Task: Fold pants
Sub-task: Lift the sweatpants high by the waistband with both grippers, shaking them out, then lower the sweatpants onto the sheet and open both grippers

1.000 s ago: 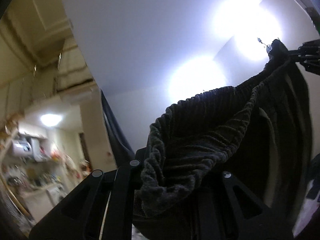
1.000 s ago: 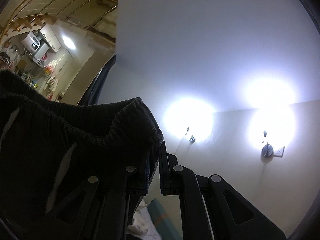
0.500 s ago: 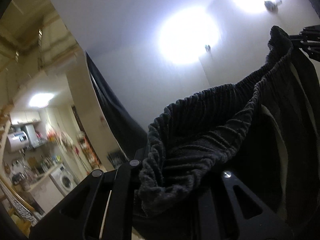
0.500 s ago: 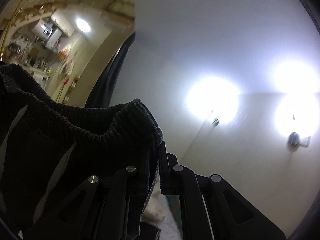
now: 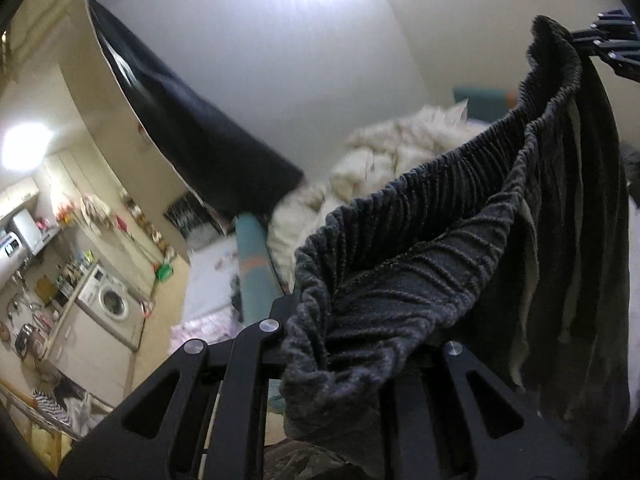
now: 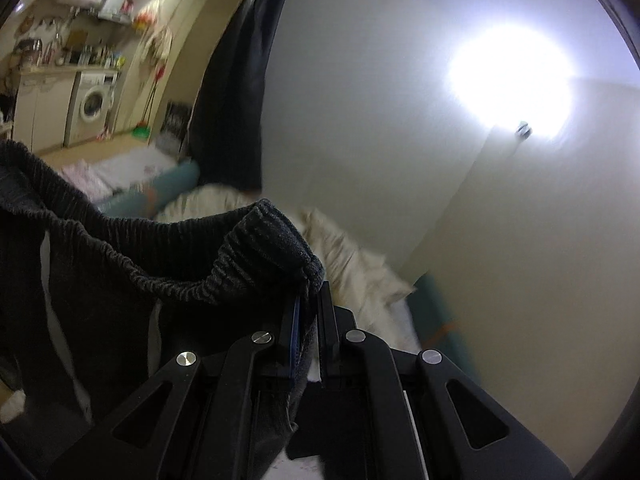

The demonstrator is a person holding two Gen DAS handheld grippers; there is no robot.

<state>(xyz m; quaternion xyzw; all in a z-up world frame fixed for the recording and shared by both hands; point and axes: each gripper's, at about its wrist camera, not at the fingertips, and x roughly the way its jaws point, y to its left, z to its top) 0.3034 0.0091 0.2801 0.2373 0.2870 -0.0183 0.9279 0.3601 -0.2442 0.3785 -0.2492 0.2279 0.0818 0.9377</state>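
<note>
Both grippers' fingers clamp the dark pants waistband.

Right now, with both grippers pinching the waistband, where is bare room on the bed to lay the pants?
The dark pants hang between the left gripper and the right gripper. The white duvet crowds the head of the bed. The only bare strip visible is pale sheet between the duvet and the teal edge by the wall.
</note>
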